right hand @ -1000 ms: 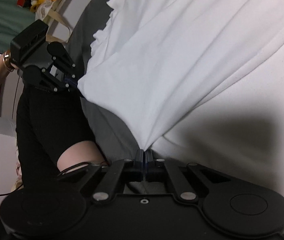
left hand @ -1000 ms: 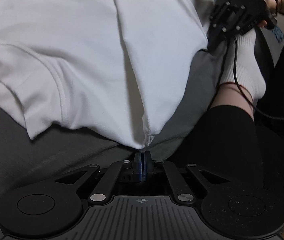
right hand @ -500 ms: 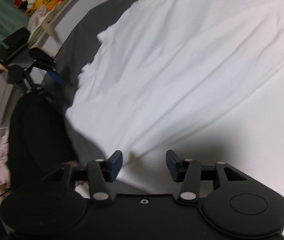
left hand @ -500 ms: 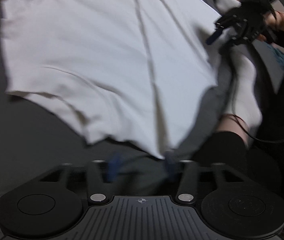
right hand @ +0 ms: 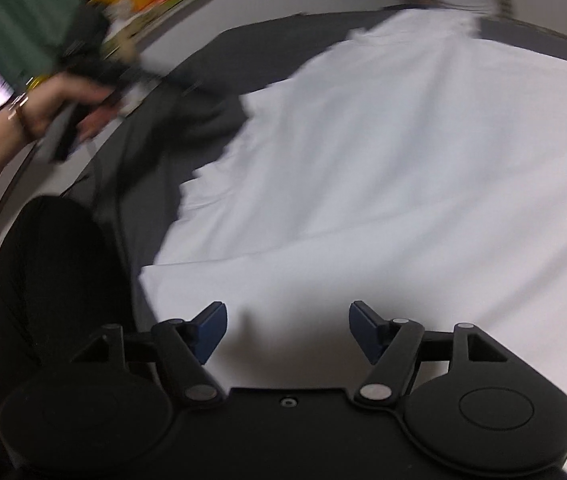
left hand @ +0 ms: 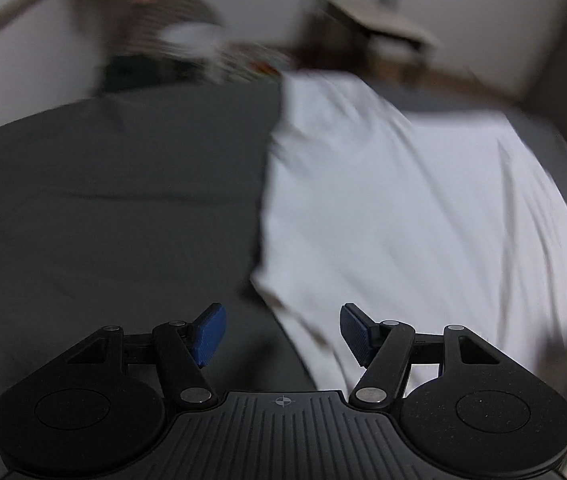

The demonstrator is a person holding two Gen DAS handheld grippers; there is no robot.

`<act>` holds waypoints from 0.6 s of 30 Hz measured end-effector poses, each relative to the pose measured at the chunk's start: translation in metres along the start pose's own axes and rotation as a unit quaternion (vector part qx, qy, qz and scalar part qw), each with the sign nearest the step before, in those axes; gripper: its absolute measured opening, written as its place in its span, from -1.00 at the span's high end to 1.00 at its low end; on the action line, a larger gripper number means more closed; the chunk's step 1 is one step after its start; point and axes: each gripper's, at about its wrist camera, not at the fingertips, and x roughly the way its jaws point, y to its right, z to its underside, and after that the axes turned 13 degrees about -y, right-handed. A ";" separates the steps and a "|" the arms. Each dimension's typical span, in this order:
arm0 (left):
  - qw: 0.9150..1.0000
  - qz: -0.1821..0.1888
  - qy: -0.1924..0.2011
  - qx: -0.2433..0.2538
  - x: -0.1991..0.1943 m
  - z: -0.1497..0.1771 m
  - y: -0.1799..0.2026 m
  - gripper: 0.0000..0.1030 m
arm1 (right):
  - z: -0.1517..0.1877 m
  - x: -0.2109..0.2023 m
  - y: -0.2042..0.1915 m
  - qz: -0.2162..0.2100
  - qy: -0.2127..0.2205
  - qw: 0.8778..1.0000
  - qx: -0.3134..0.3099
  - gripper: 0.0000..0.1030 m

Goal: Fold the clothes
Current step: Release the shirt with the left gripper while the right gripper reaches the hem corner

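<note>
A dark grey bed cover [left hand: 115,208] fills the near and middle ground, with pale walls and blurred clutter behind it; in the right wrist view a shelf of bright boxes and a lit screen sit at the far left. The white garment [left hand: 403,208] lies spread on the cover, taking up the right half of the left wrist view and most of the right wrist view [right hand: 383,168], with shallow wrinkles and one layer already lying over another along the near left edge. The left gripper [left hand: 281,334] stands wide open with nothing between its blue pads, held just off the garment's near left corner. The right gripper [right hand: 287,330] is likewise wide open and empty, poised above the cloth. In the right wrist view the person's left hand [right hand: 63,104], wearing a bracelet, appears blurred at the far left, well apart from the cloth. By my reading the garment has been laid out, perhaps with one fold made, and most of the folding is yet to do; both views are too blurred to tell sleeves or collar.
</note>
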 end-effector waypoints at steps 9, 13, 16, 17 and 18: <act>0.990 -0.083 0.108 -0.033 0.050 -0.017 0.006 -0.25 | -0.080 -0.047 -0.012 0.024 0.126 0.989 0.071 -0.80; 0.990 -0.081 0.108 -0.050 0.054 -0.017 -0.001 -0.25 | -0.119 -0.078 -0.022 0.071 0.246 0.964 0.075 -1.00; 0.988 -0.051 0.119 -0.083 0.056 -0.019 -0.012 -0.25 | -0.161 -0.077 -0.024 0.139 0.277 0.948 0.071 -1.00; 0.988 -0.041 0.121 -0.091 0.057 -0.019 -0.016 -0.25 | -0.179 -0.073 -0.022 0.160 0.275 0.945 0.076 -1.00; 0.987 -0.033 0.121 -0.098 0.057 -0.019 -0.020 -0.25 | -0.198 -0.067 -0.017 0.177 0.266 0.943 0.094 -1.00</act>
